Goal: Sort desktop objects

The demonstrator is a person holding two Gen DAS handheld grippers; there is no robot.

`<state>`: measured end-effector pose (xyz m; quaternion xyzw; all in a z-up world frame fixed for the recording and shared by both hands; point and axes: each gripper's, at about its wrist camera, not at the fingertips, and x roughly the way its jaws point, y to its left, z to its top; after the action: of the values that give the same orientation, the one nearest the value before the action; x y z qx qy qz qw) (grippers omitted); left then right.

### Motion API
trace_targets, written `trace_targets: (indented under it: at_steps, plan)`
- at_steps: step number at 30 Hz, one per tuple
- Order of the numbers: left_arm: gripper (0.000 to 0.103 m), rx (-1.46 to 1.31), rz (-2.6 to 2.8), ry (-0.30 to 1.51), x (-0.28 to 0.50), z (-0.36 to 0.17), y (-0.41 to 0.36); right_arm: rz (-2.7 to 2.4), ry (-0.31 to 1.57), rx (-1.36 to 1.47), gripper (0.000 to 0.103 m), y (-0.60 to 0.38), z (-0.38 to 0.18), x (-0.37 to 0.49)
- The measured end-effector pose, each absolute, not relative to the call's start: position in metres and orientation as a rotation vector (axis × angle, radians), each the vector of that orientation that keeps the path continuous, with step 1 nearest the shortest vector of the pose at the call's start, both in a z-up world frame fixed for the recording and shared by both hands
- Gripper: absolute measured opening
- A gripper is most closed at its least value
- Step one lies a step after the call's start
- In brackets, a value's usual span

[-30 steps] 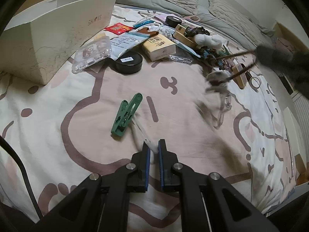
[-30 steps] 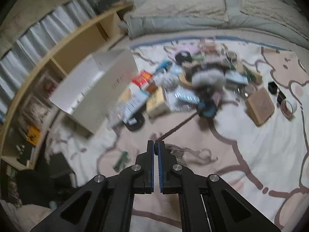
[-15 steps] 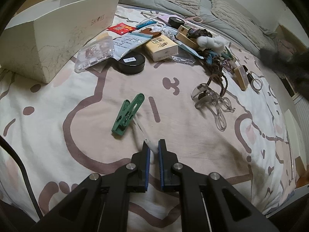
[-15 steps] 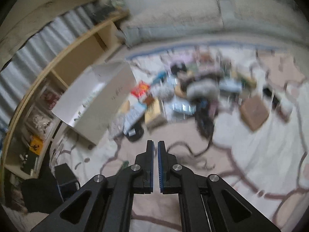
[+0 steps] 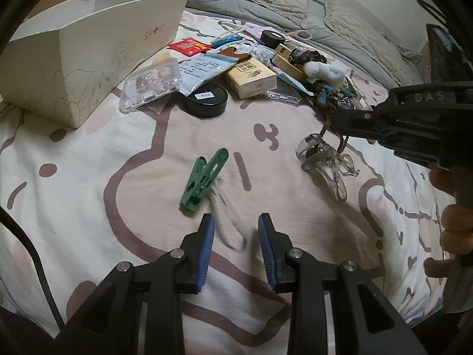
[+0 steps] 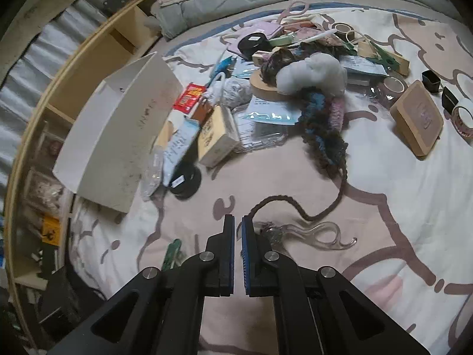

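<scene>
While left fingers [image 5: 236, 224] gape | right fingers [image 6: 238, 230] together | green clip [image 5: 204, 179], clear clip [image 5: 325, 162] nearby

Both grippers are matte black: the left gripper [image 5: 236, 230] and right gripper [image 6: 238, 236] have blue ribbed pads, silver screws (one body embossed "DAS"), bare fingers [image 5: 456, 230].
</scene>
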<state>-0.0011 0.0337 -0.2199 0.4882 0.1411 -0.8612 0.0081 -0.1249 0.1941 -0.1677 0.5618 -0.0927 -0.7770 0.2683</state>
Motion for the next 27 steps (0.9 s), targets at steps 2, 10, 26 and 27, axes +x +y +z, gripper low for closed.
trace_targets:
  at_steps: [2,10,26,27]
  plan:
    - [0.031,1.527,-2.69,0.45,-0.001,-0.22,0.031,-2.103,-0.248,1.523,0.005,0.192,-0.17,-0.127]
    - [0.031,1.532,-2.688,0.476,-0.002,-0.221,0.026,-2.116,-0.189,1.553,0.072,0.18,-0.175,-0.132]
    - [0.031,1.519,-2.671,0.507,-0.002,-0.223,0.017,-2.117,-0.205,1.495,0.004,0.186,-0.167,-0.131]
    - [0.031,1.52,-2.672,0.504,-0.002,-0.223,0.017,-2.104,-0.219,1.488,0.004,0.187,-0.164,-0.127]
